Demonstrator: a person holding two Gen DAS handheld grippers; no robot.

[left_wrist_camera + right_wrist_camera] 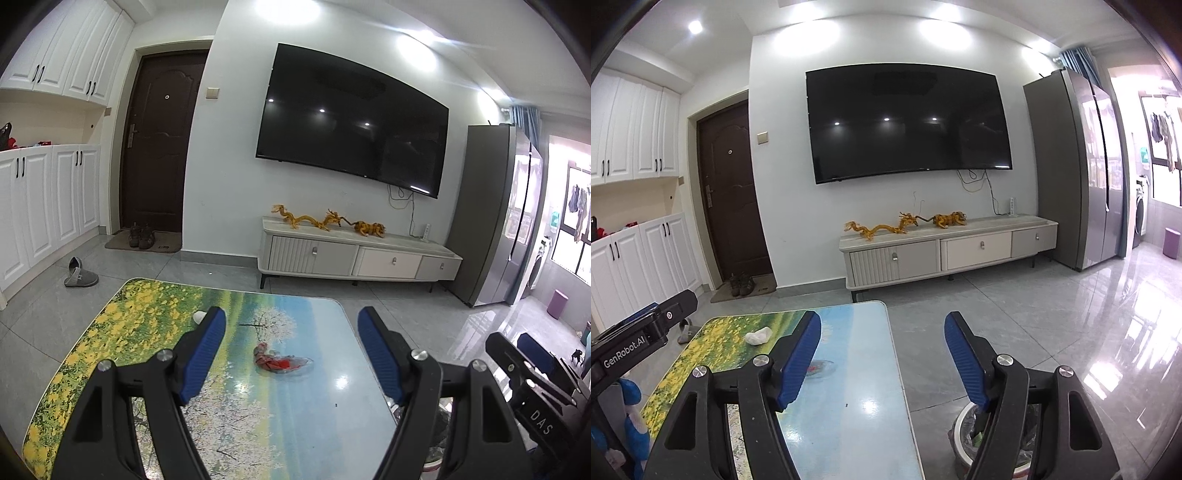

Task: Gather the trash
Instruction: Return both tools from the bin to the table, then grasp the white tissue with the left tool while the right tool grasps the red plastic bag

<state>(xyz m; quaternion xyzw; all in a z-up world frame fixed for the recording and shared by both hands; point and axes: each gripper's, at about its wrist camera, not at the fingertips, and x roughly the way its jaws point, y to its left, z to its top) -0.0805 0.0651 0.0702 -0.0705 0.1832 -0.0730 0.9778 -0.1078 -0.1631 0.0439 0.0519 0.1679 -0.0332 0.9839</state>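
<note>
My left gripper (291,354) hung over the surface (258,424) with its blue-padded fingers spread wide and nothing between them. Straight ahead of it, framed almost dead centre in the gap, lay the red wrapper (280,361), a crumpled piece of clear and red film flat on the printed top. Its long axis ran across my line of approach, roughly left to right in the left wrist view, so the fingers stood on either side of its length, not its width. I judged that I would have to turn the wrist, or come down over the bunched left end, to get a clean pinch.

My right gripper (882,360) was likewise spread and empty, held out past the right edge of the surface. From that side the wrapper showed only as a sliver beside the left finger, so the left gripper was plainly nearer and better lined up.

Further out, toward the far left of the surface, sat a white crumpled tissue (758,336), well apart from the wrapper. Down on the floor beside the right edge stood the trash bin (964,435) with its bag liner, partly hidden behind the right finger. I judged the right side handier for dropping things in.
</note>
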